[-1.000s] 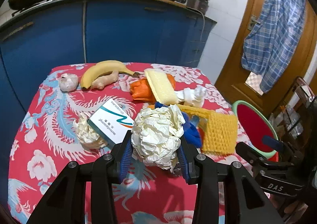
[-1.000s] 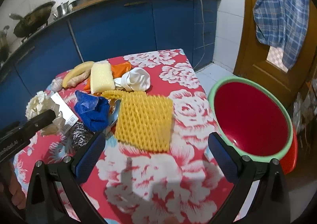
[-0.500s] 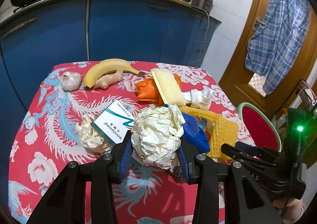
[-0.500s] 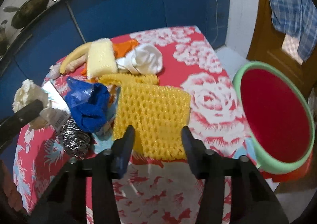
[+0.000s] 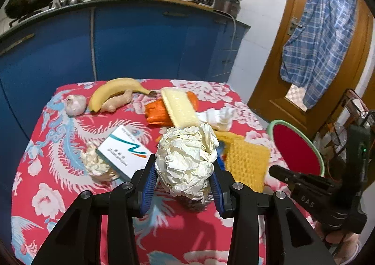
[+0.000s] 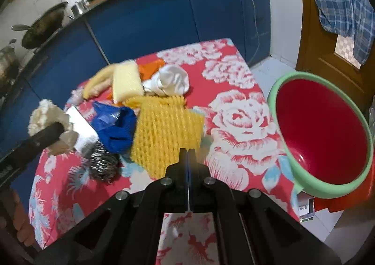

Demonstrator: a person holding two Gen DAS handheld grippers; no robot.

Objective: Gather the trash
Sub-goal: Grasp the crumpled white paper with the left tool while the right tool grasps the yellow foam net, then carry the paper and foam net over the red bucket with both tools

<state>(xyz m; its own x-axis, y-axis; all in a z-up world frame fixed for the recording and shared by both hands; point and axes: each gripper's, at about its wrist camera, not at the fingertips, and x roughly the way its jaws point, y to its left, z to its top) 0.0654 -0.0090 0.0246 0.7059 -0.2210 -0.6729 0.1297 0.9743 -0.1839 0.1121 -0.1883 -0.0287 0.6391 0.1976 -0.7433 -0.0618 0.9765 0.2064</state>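
The left gripper held a crumpled paper ball clamped between its blue pads, lifted above the red flowered tablecloth. The right gripper had its jaws pressed together on nothing, tips over the near edge of a yellow foam net. Beyond lay a blue bag, a steel scourer, a white box, a second paper wad, then a banana. A red basin stood beside the table.
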